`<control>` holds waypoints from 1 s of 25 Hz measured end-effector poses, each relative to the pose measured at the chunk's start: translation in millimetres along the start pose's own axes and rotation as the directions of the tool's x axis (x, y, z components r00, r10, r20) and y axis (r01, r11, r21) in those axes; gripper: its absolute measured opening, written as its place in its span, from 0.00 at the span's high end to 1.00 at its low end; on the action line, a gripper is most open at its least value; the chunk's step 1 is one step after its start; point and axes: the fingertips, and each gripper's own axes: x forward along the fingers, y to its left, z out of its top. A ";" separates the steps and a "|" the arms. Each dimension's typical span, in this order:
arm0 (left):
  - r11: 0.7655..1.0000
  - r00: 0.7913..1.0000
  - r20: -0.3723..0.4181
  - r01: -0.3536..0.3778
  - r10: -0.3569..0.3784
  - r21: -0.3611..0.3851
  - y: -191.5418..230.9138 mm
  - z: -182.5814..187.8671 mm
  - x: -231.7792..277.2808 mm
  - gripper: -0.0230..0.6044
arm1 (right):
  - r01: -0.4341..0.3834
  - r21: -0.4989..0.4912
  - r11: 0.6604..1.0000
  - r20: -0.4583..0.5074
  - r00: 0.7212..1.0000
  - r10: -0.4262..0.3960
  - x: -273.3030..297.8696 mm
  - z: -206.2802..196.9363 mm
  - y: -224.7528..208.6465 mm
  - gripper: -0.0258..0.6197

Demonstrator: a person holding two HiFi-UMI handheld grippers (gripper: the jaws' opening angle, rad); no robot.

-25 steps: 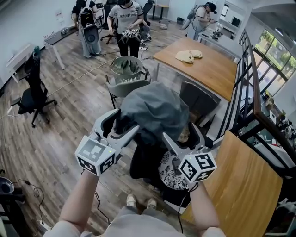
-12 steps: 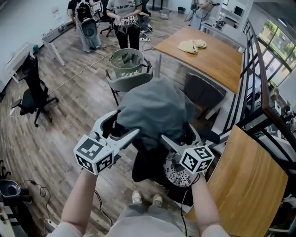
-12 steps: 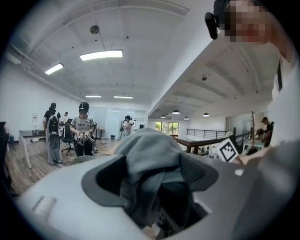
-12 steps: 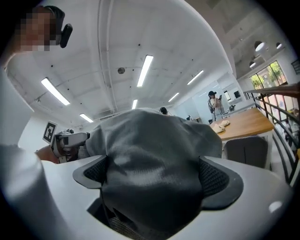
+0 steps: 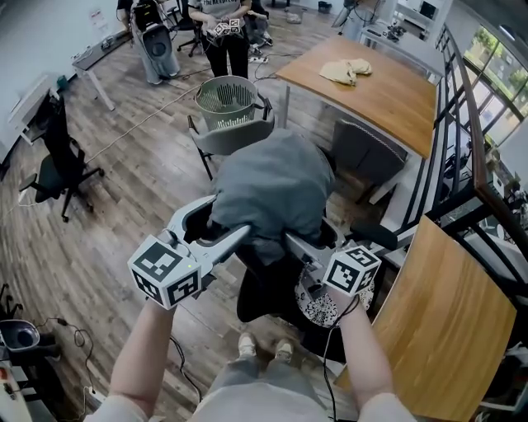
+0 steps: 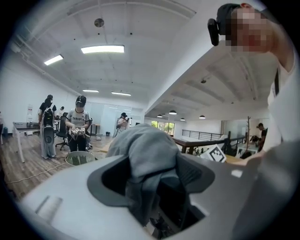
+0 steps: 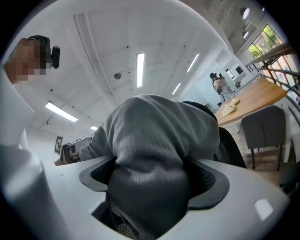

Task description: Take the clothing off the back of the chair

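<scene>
A grey garment (image 5: 268, 189) is heaped over the top of a black chair (image 5: 264, 288), hiding the chair's back. My left gripper (image 5: 224, 221) grips the garment's left lower edge, and its jaws have just been closing with grey cloth (image 6: 145, 150) pinched between them (image 6: 152, 183). At the garment's right lower edge my right gripper (image 5: 309, 235) has likewise just been closing, and thick cloth (image 7: 159, 136) fills the gap between its jaws (image 7: 152, 187). Black chair mesh (image 7: 229, 145) shows behind the cloth.
Just beyond stands a grey chair (image 5: 235, 140) carrying a green mesh basket (image 5: 227, 95). A wooden table (image 5: 371, 99) with a beige cloth (image 5: 346, 70) lies at the back right, another wooden top (image 5: 445, 321) at the near right, beside a black railing (image 5: 458, 124). An office chair (image 5: 58, 165) stands left; people (image 5: 223, 25) are far back.
Both grippers and the grey garment have sunk lower toward the black chair. The right gripper has rolled, its marker cube now turned differently.
</scene>
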 end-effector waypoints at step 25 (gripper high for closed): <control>0.989 0.988 0.095 -0.127 0.120 0.076 -30.0 32.0 -34.1 0.82 | 0.032 -0.448 0.894 0.132 0.991 0.031 -47.1 67.5 102.0 0.85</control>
